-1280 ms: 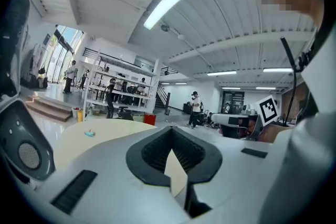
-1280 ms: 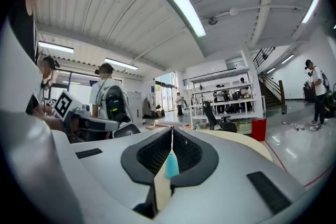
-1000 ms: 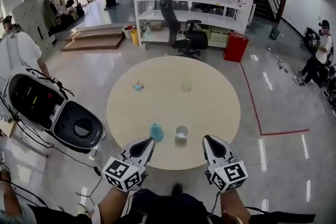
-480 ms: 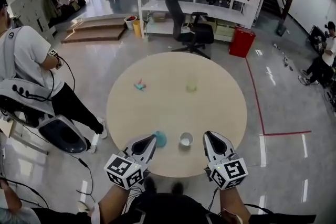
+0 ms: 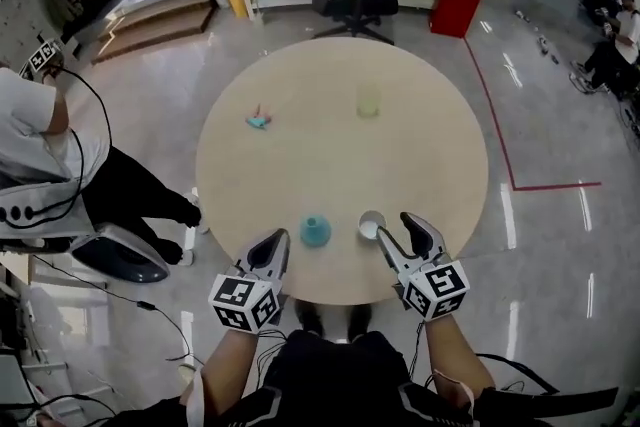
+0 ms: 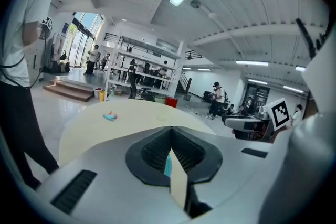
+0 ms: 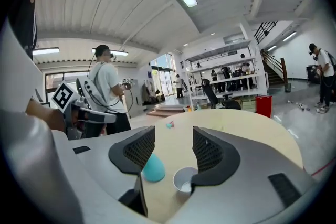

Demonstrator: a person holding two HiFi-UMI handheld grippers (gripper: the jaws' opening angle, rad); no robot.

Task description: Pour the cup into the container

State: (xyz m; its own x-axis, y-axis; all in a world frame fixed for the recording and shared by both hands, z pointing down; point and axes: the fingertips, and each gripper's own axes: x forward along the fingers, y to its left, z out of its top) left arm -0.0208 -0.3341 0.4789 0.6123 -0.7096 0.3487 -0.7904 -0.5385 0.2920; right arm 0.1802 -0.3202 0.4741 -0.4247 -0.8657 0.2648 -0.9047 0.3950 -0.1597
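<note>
Jaws: left gripper [image 5: 277,240] together, right gripper [image 5: 398,233] just opening, empty; one white cup [image 5: 371,225], one teal vessel [image 5: 315,232].

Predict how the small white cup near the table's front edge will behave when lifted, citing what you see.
The white cup looks small and thin-walled, so it is probably light and easily squeezed out of shape. It stands upright with an open top and something pale inside, so tilting would likely spill it.

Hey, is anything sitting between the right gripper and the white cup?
Nothing visible does. The right gripper has just been opening its jaws, with nothing between them, and the white cup stands just ahead on the table. The teal object sits to the cup's left, off that line.
</note>
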